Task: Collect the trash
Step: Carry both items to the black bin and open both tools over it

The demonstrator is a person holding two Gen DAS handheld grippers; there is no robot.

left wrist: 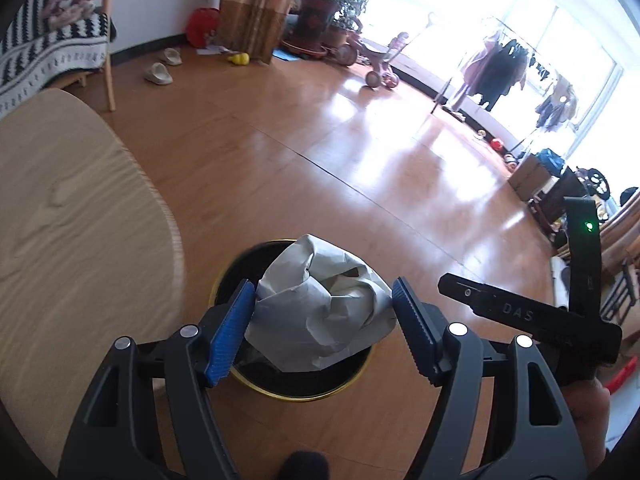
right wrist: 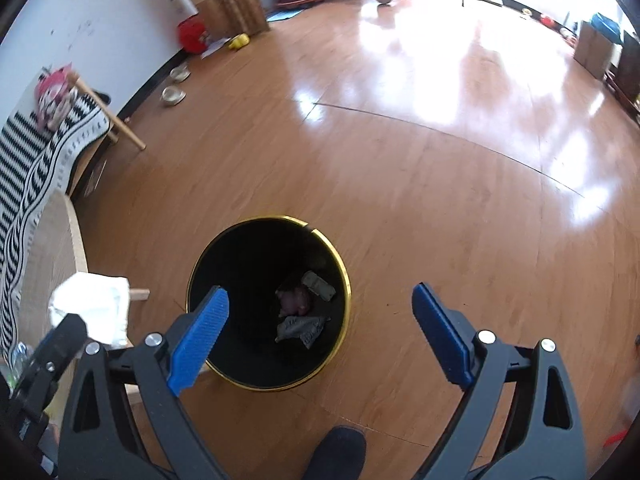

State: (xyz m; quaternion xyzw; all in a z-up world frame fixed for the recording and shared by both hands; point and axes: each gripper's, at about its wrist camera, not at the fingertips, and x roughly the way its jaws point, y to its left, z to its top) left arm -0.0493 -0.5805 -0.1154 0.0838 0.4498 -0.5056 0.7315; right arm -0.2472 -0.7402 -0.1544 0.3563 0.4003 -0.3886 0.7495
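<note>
My left gripper [left wrist: 324,300] is shut on a crumpled white paper ball [left wrist: 320,304] and holds it right above the black bin with a gold rim [left wrist: 296,394]. My right gripper [right wrist: 320,304] is open and empty, hovering over the same bin [right wrist: 224,376], which stands on the wooden floor. Several crumpled scraps [right wrist: 300,312] lie at the bottom of the bin. In the right wrist view the paper ball [right wrist: 96,304] and the left gripper's black body [right wrist: 44,364] show at the lower left. The right gripper's body [left wrist: 560,300] shows at the right of the left wrist view.
A round light-wood table [left wrist: 72,240] is at the left of the bin. A chair with a black-and-white blanket [left wrist: 48,52] stands by the wall. Slippers [left wrist: 158,74], toys, plants [left wrist: 320,12] and a clothes rack [left wrist: 500,68] are far across the floor. A dark shoe [right wrist: 340,456] is at the bottom edge.
</note>
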